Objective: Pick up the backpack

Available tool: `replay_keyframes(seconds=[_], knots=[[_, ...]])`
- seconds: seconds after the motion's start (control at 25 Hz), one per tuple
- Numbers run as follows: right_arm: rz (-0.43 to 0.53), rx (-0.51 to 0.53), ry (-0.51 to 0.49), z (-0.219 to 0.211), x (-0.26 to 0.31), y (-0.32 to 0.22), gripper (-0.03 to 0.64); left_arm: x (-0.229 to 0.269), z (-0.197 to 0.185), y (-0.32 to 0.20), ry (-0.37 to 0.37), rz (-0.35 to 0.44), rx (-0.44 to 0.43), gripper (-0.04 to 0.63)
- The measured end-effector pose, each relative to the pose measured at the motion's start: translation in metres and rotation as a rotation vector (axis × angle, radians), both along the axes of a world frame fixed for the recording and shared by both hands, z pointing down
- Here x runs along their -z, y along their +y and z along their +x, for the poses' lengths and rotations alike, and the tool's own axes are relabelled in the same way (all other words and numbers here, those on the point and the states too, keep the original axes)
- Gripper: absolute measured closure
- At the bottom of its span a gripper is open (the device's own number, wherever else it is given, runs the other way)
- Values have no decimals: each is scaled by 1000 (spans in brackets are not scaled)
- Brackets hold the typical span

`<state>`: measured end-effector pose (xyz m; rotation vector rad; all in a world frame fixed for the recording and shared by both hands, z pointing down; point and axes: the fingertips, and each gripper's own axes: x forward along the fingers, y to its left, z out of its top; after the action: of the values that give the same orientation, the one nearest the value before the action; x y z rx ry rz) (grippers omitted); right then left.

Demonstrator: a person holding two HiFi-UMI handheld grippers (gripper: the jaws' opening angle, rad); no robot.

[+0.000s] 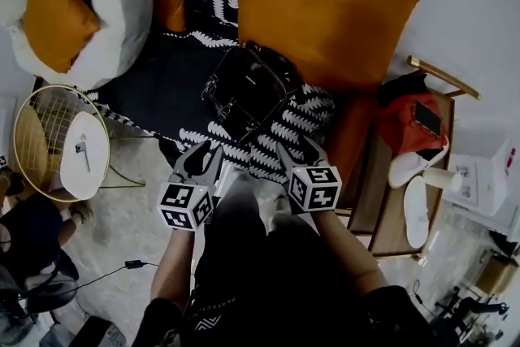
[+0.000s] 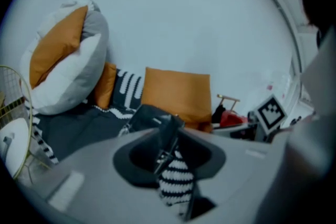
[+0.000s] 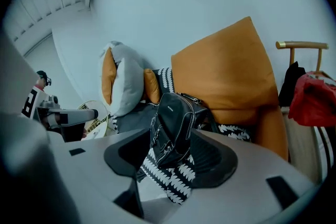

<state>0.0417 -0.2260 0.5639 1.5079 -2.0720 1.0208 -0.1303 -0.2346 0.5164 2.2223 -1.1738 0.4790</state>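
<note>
I hold my left gripper [image 1: 207, 152] and right gripper [image 1: 298, 149], fingers apart on both, before a boxy, glossy black leather backpack [image 1: 248, 89] on a black-and-white knit throw [image 1: 280, 134]

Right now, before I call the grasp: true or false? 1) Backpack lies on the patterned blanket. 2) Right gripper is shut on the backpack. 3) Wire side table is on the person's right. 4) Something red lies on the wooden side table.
1) True. The black backpack lies on the black-and-white blanket, in front of the large orange cushion.
2) False. The right gripper has its jaws apart and is short of the backpack, gripping nothing.
3) False. The round wire side table stands on the person's left; the wooden side table is on the right.
4) True. A red item lies on the wooden side table.
</note>
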Motion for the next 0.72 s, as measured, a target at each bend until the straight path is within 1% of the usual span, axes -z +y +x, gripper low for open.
replay_keyframes(seconds=[0.16,0.44,0.56,0.72], knots=[[-69,-47,-10,-6,-25,-9,391,-20,-2,-14,2,-51,-42,489],[-146,-144,-20,-13,-74,-37,377,-57,-5,-38,-4,-100,-107,489],[-173,-173,-32,-16,-93,-48,367,-70,-3,-47,-6,-119,-128,489],[-182,-206,-52,-16,-111,-63,351,-85,3,-57,-5,-133,-162,489]])
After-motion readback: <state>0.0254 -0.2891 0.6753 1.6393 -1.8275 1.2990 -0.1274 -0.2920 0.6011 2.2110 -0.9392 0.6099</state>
